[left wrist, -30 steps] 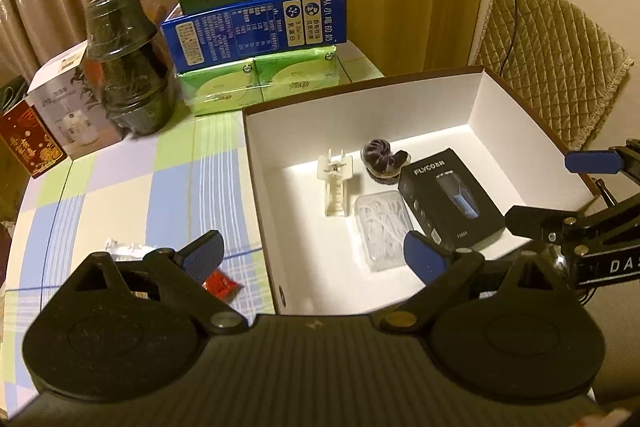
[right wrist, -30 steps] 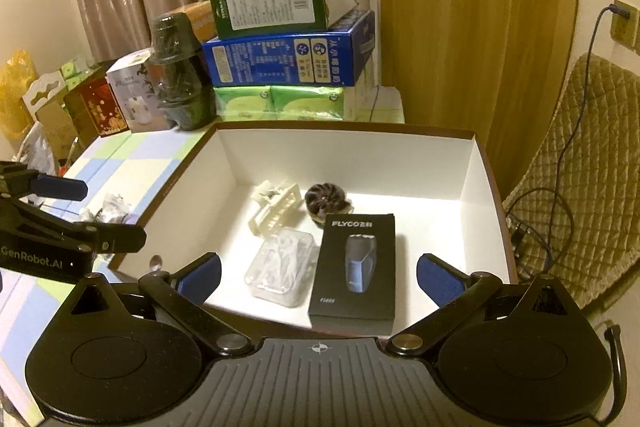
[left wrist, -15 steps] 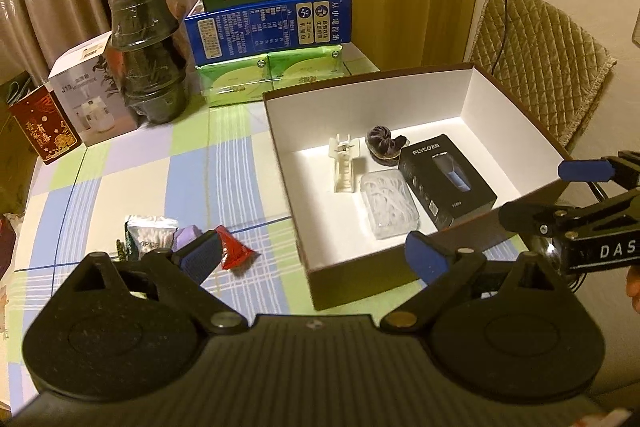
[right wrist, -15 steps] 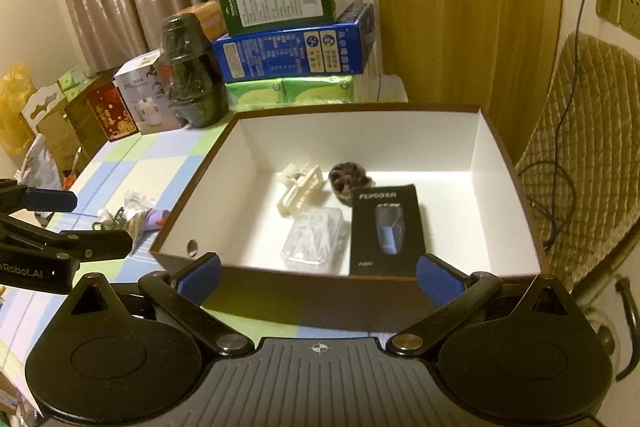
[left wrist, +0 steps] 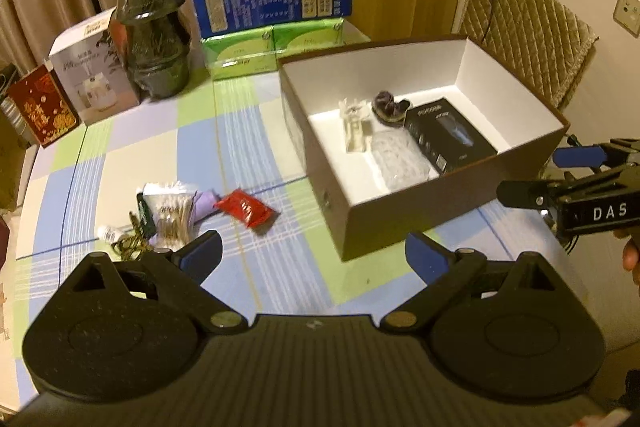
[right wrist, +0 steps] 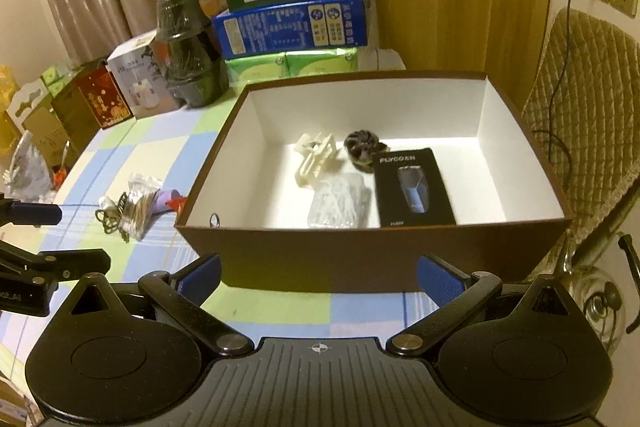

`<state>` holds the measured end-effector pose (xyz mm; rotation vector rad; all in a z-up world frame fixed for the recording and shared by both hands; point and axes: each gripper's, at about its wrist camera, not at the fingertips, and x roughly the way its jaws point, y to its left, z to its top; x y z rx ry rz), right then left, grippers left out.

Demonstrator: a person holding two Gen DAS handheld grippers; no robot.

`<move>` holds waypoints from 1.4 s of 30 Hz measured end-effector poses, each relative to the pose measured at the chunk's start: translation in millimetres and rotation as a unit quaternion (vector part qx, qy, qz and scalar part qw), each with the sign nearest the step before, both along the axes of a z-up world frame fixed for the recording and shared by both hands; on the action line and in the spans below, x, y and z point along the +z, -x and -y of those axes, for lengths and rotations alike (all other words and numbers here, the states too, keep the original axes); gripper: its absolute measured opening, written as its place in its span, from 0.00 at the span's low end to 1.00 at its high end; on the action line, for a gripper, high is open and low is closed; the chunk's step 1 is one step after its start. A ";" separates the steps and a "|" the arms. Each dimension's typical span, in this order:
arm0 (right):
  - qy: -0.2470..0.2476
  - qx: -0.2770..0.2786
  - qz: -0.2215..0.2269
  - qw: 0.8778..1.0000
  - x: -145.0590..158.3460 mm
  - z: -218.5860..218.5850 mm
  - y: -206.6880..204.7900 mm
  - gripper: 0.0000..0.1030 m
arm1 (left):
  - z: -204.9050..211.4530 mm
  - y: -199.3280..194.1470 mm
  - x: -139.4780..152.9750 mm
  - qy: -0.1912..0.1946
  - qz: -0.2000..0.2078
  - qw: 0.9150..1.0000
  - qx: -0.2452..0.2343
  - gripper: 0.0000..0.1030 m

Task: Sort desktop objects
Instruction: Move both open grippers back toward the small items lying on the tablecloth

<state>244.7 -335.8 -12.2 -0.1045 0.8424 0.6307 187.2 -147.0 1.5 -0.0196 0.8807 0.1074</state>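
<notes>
Your left hand-held gripper (left wrist: 312, 259) is hanging spread wide and empty above the counter (left wrist: 256, 131), sitting near the loose pile it would serve next. Going left to right: a small white bottle (left wrist: 107, 233), a bag of cotton swabs (left wrist: 170, 211), a purple item (left wrist: 204, 205) and a red packet (left wrist: 245, 207) are lying together, all waiting outside the box (left wrist: 404, 215). Inside it, a white clip (right wrist: 314, 159), a clear case (right wrist: 338, 203), a dark round thing (right wrist: 362, 145) and a black carton (right wrist: 412, 187) are lying near one another, likely already sorted. Your right hand-held gripper (right wrist: 318, 277) is hovering before the box's near wall, likewise wide apart and carrying nothing.
</notes>
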 end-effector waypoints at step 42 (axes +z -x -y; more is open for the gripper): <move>-0.004 0.030 -0.069 0.997 -44.9 -156.2 88.2 0.98 | -159.2 82.5 -18.7 0.009 -0.024 1.000 0.004 0.94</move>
